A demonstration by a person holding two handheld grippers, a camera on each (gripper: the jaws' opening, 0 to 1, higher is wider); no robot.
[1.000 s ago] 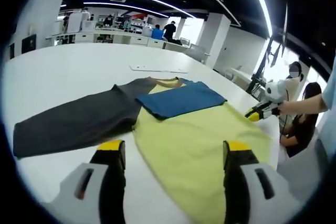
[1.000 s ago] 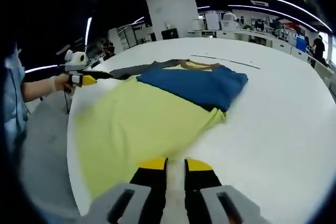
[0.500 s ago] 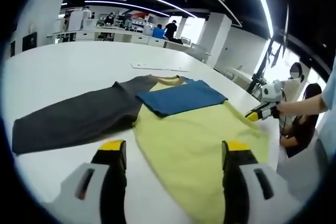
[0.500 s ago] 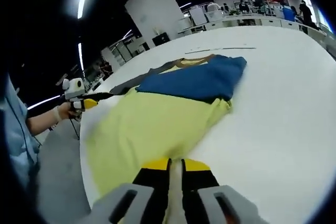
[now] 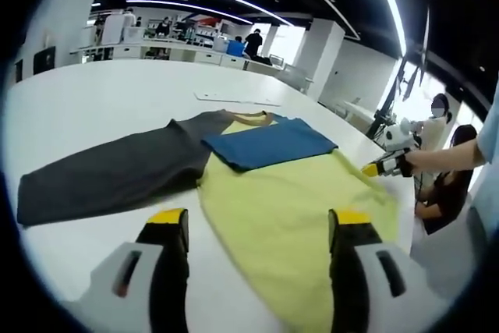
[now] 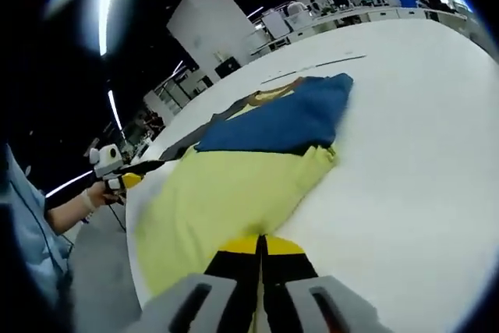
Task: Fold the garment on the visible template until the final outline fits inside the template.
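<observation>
Two pairs of fingers work this cloth in different ways. The right gripper (image 6: 260,246) has its yellow-tipped black fingers pressed together on the near hem of the yellow, long-sleeved knit garment (image 6: 234,193), with a strip of cloth running down between them. That pinch looks meant to lift the hem and carry it over toward the collar for the next fold. The left gripper (image 5: 257,228) stands wide apart, its fingers (image 5: 165,220) holding nothing and hovering over the hem edge nearest it, one finger above bare white counter (image 5: 101,99) and the other above yellow cloth; I judge it is waiting to take the matching corner.

The garment lies flat on the counter with its blue sleeve (image 5: 269,144) already folded across the chest, while the dark grey sleeve (image 5: 109,177) is spread out sideways, not yet folded in. A thin pale outline (image 5: 234,100) lies on the counter beyond the collar; whether that is the template I cannot tell.
</observation>
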